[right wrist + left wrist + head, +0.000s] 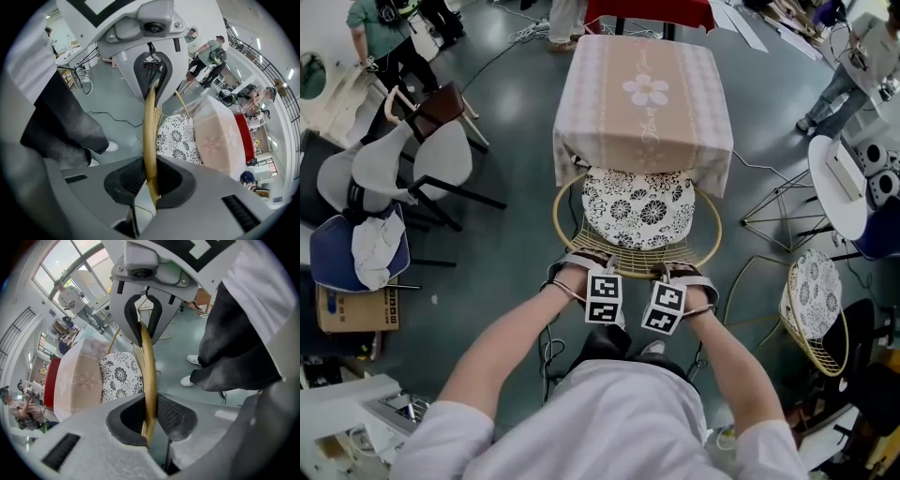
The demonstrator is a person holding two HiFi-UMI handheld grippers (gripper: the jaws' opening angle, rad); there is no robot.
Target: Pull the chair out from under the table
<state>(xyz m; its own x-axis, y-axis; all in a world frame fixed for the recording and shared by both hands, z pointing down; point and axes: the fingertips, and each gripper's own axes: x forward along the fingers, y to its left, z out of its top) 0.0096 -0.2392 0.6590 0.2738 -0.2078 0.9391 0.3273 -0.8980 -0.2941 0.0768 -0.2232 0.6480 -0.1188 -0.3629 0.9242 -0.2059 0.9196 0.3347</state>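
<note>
1. Below me, at the near rim (630,273) of the chair (639,211), both tools have a hold. My left hand-held gripper (581,267) pinches the gold rim, and my right hand-held gripper (684,274) pinches it a little further along.
2. In both gripper views the rim runs straight between the pads (176,413), which are pressed onto it from each side. I judge the grip to be firm enough.
3. The chair is still partly under the surface (642,94). The front of its flowered cushion (637,217) is hidden below the hanging pink cloth (643,159).
4. To do this step well, I think I should pull both sides evenly and straight toward me, so that the chair does not turn.
5. I should keep the pull low and level. The frame looks light and may tip if I lift the rim.
6. The cloth hangs close to the cushion and could catch on the chair, so I should pull slowly.
7. The floor (506,122) behind me must be free for my feet. Cables (546,352) lie near them.
8. Around the room, several chairs (412,164) and a box (354,307) stand at the left, another wire chair (816,314) is at the right, and people stand at the far edges.
</note>
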